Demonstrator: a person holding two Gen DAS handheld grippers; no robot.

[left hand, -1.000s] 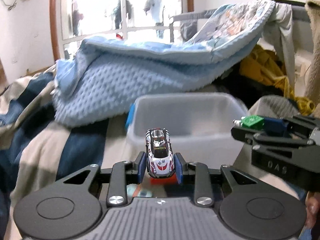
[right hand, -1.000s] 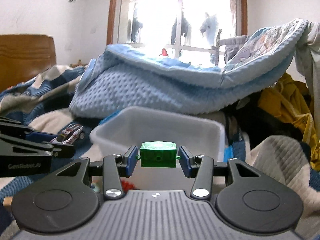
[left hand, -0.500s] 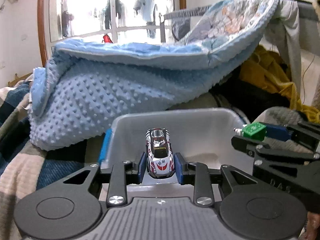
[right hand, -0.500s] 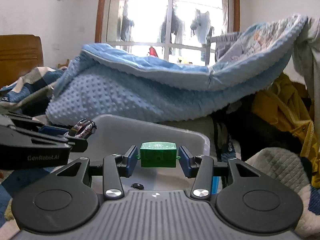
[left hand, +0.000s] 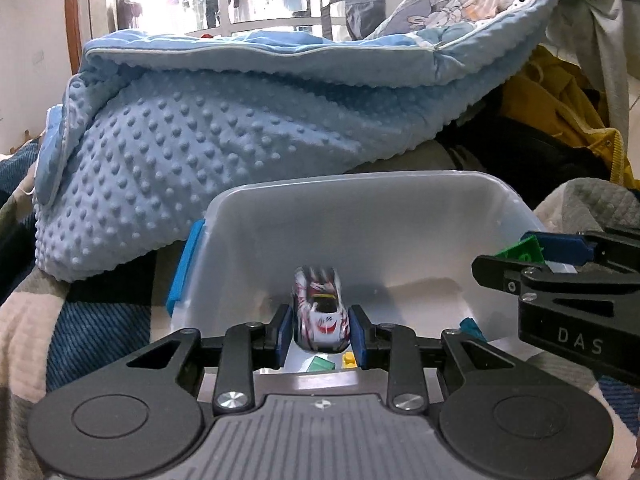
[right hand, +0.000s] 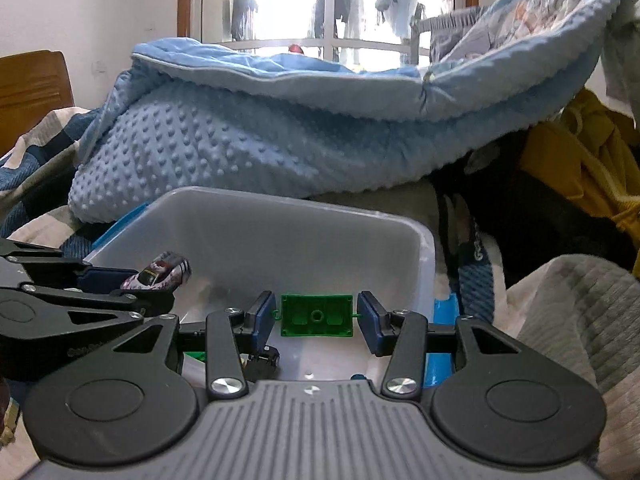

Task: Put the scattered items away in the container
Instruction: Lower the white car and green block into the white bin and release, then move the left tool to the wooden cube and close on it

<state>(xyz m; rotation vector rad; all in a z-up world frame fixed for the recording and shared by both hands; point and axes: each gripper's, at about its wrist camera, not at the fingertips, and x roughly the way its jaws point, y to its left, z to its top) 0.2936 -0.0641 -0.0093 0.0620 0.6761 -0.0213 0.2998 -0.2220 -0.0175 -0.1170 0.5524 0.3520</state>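
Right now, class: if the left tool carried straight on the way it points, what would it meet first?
Most likely the far inside wall of the clear container. The left tool, gripping the toy car, already points into the opening; depth is hard to judge.

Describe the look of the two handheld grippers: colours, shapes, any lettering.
Both are matte black. The left gripper has two flat linkage arms with silver pivot screws, blue finger pads, round discs either side and a ribbed grey base. The right gripper is built the same; its side reads "DAS" in the left wrist view. No cables or sleeves show.
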